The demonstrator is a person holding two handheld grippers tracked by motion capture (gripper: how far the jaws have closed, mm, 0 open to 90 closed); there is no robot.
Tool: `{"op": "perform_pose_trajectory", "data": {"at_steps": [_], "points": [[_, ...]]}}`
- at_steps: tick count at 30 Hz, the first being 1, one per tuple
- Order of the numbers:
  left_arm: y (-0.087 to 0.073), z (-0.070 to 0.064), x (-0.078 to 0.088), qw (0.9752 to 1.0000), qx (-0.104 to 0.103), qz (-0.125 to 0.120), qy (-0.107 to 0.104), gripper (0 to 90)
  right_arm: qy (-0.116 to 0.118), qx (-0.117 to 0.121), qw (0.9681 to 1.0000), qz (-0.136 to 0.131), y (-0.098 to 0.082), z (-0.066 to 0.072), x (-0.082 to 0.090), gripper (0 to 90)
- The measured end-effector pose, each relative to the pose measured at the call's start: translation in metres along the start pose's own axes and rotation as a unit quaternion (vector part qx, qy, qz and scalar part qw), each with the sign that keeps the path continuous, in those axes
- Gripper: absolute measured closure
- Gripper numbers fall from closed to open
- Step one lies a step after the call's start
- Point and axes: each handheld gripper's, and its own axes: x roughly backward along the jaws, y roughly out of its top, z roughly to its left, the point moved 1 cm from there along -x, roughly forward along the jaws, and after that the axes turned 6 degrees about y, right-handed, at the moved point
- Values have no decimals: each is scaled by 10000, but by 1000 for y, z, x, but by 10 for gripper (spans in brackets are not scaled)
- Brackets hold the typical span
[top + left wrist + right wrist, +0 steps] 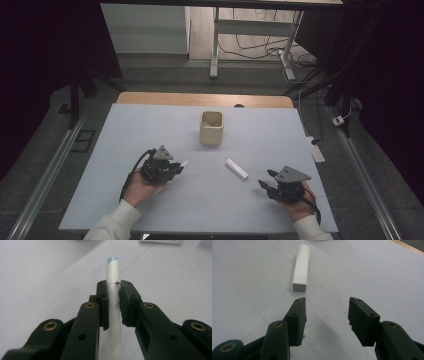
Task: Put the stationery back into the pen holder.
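Cup (211, 128) stands upright on table (150, 130), contents hidden.

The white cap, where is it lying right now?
In the high view the white cap lies flat on the table, right of centre, between the cup and the open right gripper.

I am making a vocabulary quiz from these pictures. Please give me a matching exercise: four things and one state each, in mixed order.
Things:
1. left tongs
2. right tongs
3. cup
4. white cap

States:
A. lying flat on the table
B. open, holding nothing
C. standing upright
D. shut on a white pen

Pairs: 1-D, 2-B, 3-C, 4-A
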Motion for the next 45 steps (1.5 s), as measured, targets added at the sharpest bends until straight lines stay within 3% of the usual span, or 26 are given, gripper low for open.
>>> {"op": "perform_pose_trajectory", "data": {"at_steps": [20,29,45], "points": [[4,10,20,9986,160,-510,-46,777,-30,2,10000,29,-1,-1,-1,479],[5,15,27,9966,282,-780,-23,777,-55,10,10000,42,-2,-2,0,478],[15,20,34,9931,255,-1146,-18,777,-54,-25,10000,50,-3,-4,-1,477]]}}
